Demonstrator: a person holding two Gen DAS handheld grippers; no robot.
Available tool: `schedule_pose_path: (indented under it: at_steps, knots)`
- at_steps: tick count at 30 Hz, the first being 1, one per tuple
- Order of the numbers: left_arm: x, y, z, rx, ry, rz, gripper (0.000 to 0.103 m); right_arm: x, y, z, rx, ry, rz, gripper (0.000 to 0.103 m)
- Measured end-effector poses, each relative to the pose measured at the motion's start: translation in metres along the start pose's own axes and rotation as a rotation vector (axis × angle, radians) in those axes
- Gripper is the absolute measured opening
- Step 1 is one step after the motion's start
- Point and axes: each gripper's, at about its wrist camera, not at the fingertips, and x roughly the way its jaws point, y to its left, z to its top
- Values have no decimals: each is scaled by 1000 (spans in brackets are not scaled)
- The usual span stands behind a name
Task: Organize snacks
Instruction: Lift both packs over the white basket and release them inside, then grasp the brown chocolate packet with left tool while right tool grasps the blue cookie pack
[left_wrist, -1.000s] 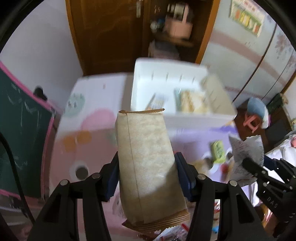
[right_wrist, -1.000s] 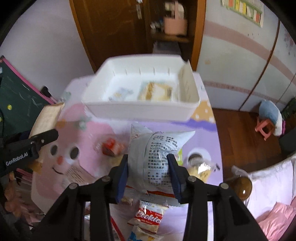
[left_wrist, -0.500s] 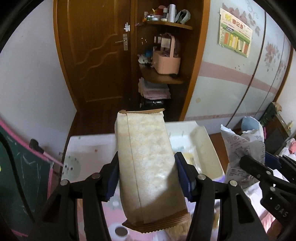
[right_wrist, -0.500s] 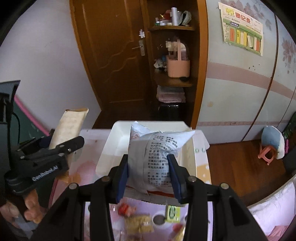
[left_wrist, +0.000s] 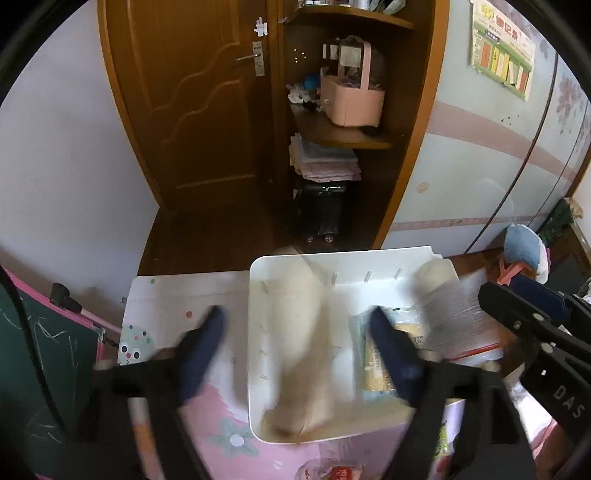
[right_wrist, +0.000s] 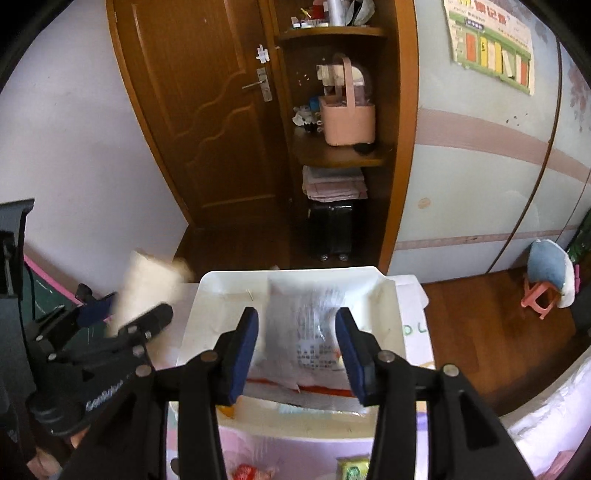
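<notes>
A white plastic bin (left_wrist: 255, 332) stands on the pink table. My left gripper (left_wrist: 297, 343) is open above it, its blue pads wide apart. A tan snack packet (left_wrist: 303, 354), blurred, drops between them into the bin's left side. A yellow snack pack (left_wrist: 375, 369) lies in the bin. My right gripper (right_wrist: 297, 354) is open over the bin (right_wrist: 207, 302), and a white printed bag (right_wrist: 306, 336), blurred, falls between its pads. That bag shows at the right in the left wrist view (left_wrist: 450, 317).
Loose snacks lie on the table's near side: a red packet (right_wrist: 245, 470) and a green-yellow one (right_wrist: 352, 467). A green chalkboard (left_wrist: 40, 362) stands at the left. Behind are a wooden door (left_wrist: 192, 110), a shelf with a pink basket (left_wrist: 351, 99), and a small stool (right_wrist: 543, 291).
Both grippers have opened and let go of their packets over the bin. The tan packet and the white bag now fall into it. Both views tilted slightly down.
</notes>
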Motion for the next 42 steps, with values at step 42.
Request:
schedule_pose_path:
  at_steps: [42]
  knots:
    - [-40,1,-62,-7,119,-28,92,-24,-5,-46,37,135,-51,69]
